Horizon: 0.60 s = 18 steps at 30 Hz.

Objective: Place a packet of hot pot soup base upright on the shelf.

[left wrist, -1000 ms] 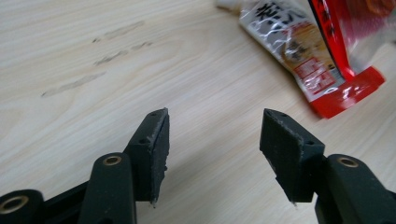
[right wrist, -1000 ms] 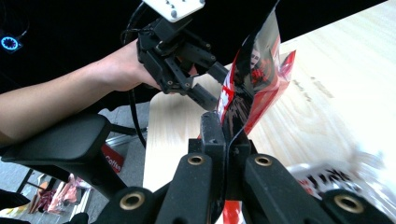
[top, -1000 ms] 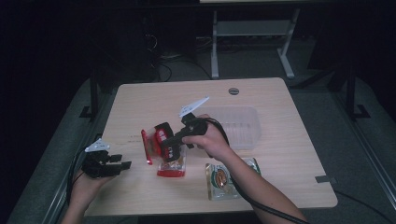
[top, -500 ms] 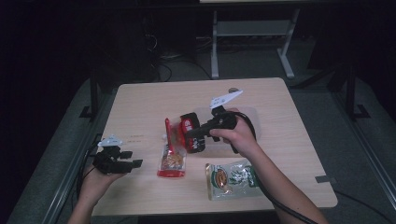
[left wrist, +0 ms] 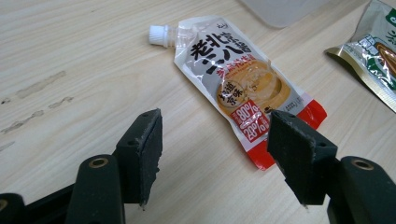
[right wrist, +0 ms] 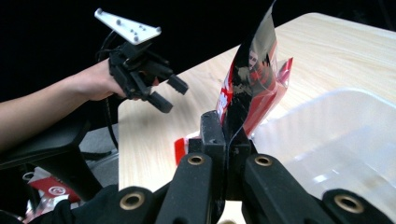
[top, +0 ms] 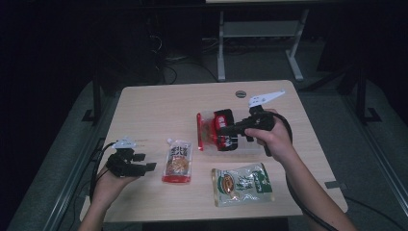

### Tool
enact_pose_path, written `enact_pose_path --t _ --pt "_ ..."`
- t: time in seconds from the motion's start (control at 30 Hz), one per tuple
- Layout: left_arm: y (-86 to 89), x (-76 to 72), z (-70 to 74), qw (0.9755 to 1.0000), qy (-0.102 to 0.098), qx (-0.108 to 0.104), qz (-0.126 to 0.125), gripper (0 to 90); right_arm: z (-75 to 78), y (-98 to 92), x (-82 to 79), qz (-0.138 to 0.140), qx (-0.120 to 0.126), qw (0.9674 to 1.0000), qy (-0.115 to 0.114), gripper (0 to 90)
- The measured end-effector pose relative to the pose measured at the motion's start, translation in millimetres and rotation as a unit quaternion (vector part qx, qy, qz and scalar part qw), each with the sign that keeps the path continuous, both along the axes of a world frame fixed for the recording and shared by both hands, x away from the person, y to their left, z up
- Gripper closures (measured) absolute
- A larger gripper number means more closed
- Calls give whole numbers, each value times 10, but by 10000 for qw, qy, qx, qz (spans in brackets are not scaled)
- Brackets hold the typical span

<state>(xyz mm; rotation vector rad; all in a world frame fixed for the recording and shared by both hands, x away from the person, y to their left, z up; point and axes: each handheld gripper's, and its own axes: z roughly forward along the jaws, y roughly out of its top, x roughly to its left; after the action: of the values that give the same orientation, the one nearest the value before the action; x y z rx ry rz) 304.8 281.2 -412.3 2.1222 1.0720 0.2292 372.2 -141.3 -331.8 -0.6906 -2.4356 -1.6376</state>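
Note:
My right gripper [top: 217, 131] is shut on a red and black snack packet [top: 208, 131], held upright above the near left end of a clear plastic container [top: 269, 144]. In the right gripper view the packet [right wrist: 254, 77] rises from the closed jaws [right wrist: 229, 135] beside the container [right wrist: 336, 140]. My left gripper [top: 146, 162] hovers low at the table's left. Its jaws have just been opening and nothing is between them. A spouted white and red sauce pouch [left wrist: 243, 88] lies flat just beyond the open jaws [left wrist: 219, 154]; in the high view the pouch [top: 177, 161] is to the gripper's right.
A green and silver packet [top: 243, 184] lies flat near the front edge, right of the pouch, and its corner [left wrist: 376, 46] shows in the left gripper view. The wooden table [top: 159, 110] is bare at the back left. Its front left corner [right wrist: 140, 140] is near my left gripper [right wrist: 149, 88].
My right gripper has carried the red packet rightwards and farther back, from above the pouch to over the clear container. The left gripper has edged right towards the pouch.

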Motion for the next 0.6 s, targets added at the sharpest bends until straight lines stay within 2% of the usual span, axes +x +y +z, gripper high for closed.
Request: enact_pose_path --t 0.13,0.27,0.33,0.47,0.6 --pt "13 -16 -42 9999 -107 72 -83 349 -32 -226 -2 -232 58 9997 29 900" --pt "45 -35 -61 9998 -163 45 -126 349 -79 -420 5 -457 140 9988 66 900" --pt "61 -47 -63 9995 -262 90 -160 349 -118 -530 14 -566 208 9981 94 900" --pt "90 -54 -83 9992 -355 96 -149 348 -162 -695 34 -745 192 9969 145 900" --pt "123 -65 -103 9988 -388 199 -212 346 -200 -840 37 -913 158 9956 164 900"
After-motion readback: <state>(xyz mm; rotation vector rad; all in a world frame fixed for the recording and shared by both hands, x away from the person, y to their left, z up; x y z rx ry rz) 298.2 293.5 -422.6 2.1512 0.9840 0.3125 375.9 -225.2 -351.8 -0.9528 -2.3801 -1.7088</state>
